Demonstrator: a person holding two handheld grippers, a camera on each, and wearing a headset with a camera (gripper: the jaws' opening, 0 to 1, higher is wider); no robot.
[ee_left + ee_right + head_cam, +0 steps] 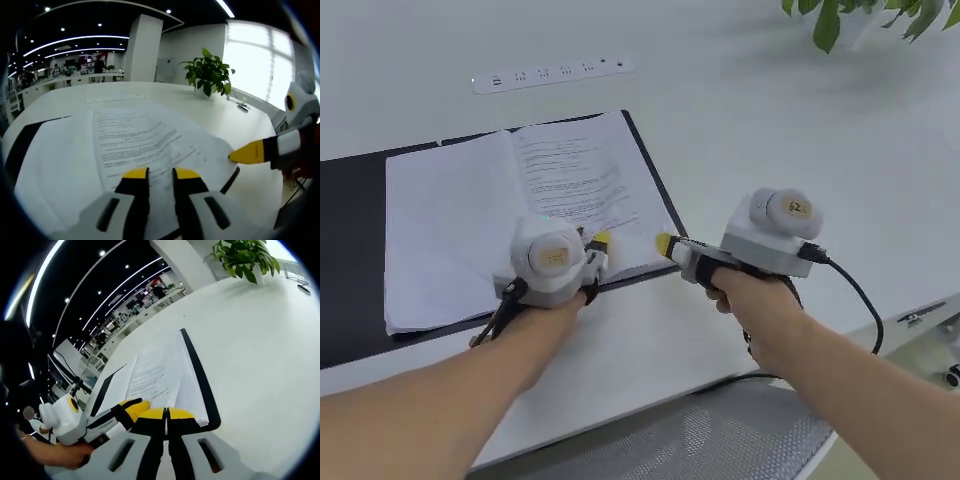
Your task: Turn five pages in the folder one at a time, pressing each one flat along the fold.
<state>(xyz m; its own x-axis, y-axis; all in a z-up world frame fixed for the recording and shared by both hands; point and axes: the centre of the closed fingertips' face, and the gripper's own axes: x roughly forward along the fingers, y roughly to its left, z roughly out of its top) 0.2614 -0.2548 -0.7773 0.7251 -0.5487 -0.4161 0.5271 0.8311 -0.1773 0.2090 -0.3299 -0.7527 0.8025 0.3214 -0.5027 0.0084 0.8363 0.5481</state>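
The folder is lying open on the white table, directly ahead of and beneath both grippers. Its printed right-hand page is stretching away from their yellow tips, and a blank sheet is lying flat off to the left gripper's left.

The left gripper is hovering low over the near edge of the printed page. Its jaws are standing a narrow gap apart with nothing between them, probably so it is ready to steady or press the paper.

The right gripper is pointing in from the right, with its tips at the near right corner of the page stack, just beside the left gripper's tips. Its jaws are sitting closed together. Whether they are nipping a sheet edge is hard to make out at this angle, though they look empty. That corner is likely where a single sheet is easiest to lift.

No page is standing lifted, so a turn appears about to begin.
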